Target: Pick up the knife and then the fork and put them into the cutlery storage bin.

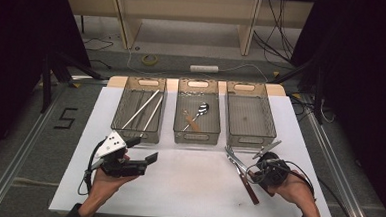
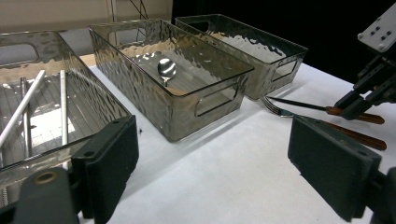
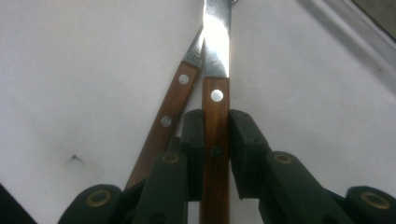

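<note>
Knife [image 3: 215, 116] with a brown riveted wooden handle and bright steel blade lies on the white table [image 1: 192, 183], just in front of the right-hand bin [image 1: 248, 119], as the right gripper [image 3: 215, 140] clamps its handle between both black pads. A fork [image 3: 170, 107] with a matching wooden handle lies touching it, the two crossing near where handle meets metal. In the high view the same gripper [image 1: 258, 172] sits over the pair at the table's right side, the hand behind it. The left gripper [image 2: 212, 154] waits with its jaws wide apart and nothing between them, in front of the middle bin [image 2: 187, 93], where a spoon [image 2: 166, 68] rests; two pale chopsticks [image 2: 42, 107] lie in the left bin [image 2: 100, 100]. Lifting well likely means raising the knife straight up and clear before swinging it, since the touching fork could be dragged along; a grip this far back on the handle may let the blade tip downward.
</note>
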A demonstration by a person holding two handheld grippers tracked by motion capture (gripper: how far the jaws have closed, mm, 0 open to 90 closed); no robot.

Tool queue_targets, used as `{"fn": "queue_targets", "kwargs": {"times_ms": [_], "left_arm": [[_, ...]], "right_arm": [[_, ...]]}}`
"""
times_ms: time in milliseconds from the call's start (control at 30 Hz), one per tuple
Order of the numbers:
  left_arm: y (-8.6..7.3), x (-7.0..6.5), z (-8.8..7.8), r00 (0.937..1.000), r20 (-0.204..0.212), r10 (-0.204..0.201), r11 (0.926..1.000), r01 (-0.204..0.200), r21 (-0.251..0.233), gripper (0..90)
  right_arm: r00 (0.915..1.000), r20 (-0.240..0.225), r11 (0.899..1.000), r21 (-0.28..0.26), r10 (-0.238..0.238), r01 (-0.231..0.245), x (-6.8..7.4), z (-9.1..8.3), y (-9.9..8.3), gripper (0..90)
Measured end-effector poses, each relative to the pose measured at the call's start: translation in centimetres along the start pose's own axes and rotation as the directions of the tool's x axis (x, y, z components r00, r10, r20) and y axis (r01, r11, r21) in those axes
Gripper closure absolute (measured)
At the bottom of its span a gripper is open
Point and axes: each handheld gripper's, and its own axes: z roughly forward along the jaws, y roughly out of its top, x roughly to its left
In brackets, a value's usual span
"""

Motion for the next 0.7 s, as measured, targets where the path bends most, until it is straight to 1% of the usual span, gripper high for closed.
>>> {"fn": "queue_targets", "kwargs": {"times_ms": [200,267,367,500,567,600,700], "left_arm": [[0.0,0.0,0.0,1.0,-0.001,-0.002,1.0,0.002,-0.001,15.8],[0.0,0.0,0.0,1.0,-0.001,-0.003,1.0,0.003,-0.002,15.8],[0.0,0.0,0.0,1.0,-0.003,-0.007,1.0,0.007,-0.004,15.8],[0.0,0.1,-0.1,0.9999,-0.006,-0.011,0.9999,0.011,-0.007,15.8],[0.0,0.1,-0.1,0.9999,-0.006,-0.013,0.9999,0.013,-0.007,15.8],[0.0,0.1,-0.1,0.9999,-0.006,-0.014,0.9999,0.014,-0.007,15.8],[0.0,0.1,-0.1,0.9999,-0.007,-0.015,0.9998,0.015,-0.01,15.8]], "right_arm": [[0.9995,-0.026,0.999,-0.043,-0.015,0.014,0.4,-1.0,0.1,77.3],[0.9994,-0.034,0.998,-0.058,-0.013,0.011,0.5,-1.4,0.2,77.3],[0.9987,-0.05,0.996,-0.094,-0.01,0.005,0.4,-2.0,0.3,77.3],[0.9956,-0.093,0.987,-0.159,0.006,-0.021,0.0,-2.7,0.5,77.3],[0.9892,-0.145,0.978,-0.201,0.017,-0.047,-0.5,-3.0,0.6,77.4],[0.9873,-0.157,0.975,-0.217,0.024,-0.058,-0.7,-3.2,0.7,77.4],[0.9847,-0.166,0.965,-0.246,0.053,-0.094,-1.5,-3.4,1.2,77.3]]}}
